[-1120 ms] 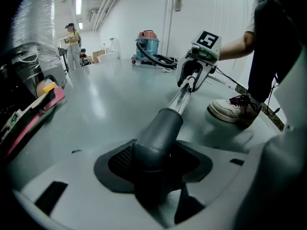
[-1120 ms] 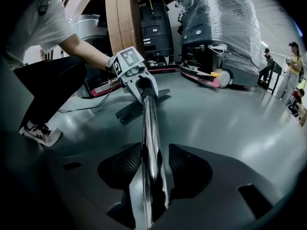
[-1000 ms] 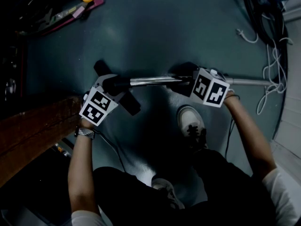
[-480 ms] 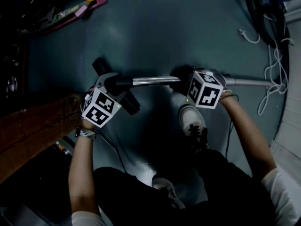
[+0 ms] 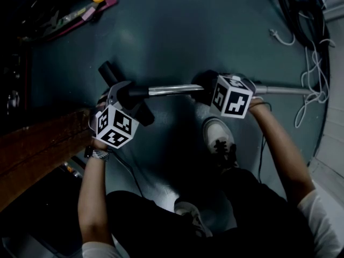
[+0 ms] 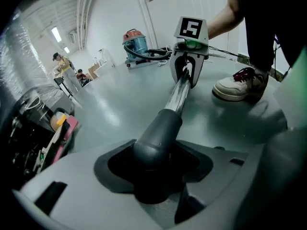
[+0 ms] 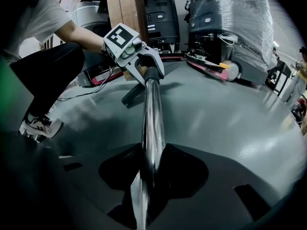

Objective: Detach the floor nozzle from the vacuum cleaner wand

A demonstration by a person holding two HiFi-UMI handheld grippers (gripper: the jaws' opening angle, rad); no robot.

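Note:
The chrome wand [image 5: 172,90] lies level above the floor, its left end in the dark neck [image 6: 157,140] of the black floor nozzle [image 5: 110,73]. My left gripper [image 5: 124,97] is shut on that neck, which fills the gap between its jaws in the left gripper view. My right gripper [image 5: 207,92] has just been closing and is now shut on the wand [image 7: 151,128] further right, with the tube running between its jaws. The right gripper view shows the left gripper [image 7: 144,63] at the tube's far end and the nozzle [image 7: 132,96] below it.
A person's white shoe [image 5: 219,136] stands just below the wand. White and black cables [image 5: 309,63] lie at the right. A wooden bench [image 5: 37,149] is at the left, and tools [image 5: 88,9] lie at the top left. A canister vacuum [image 6: 136,42] stands far off.
The left gripper has rolled, turning its marker cube, and the nozzle has swung slightly up and left. The right gripper has shifted a little left along the wand and closed on it.

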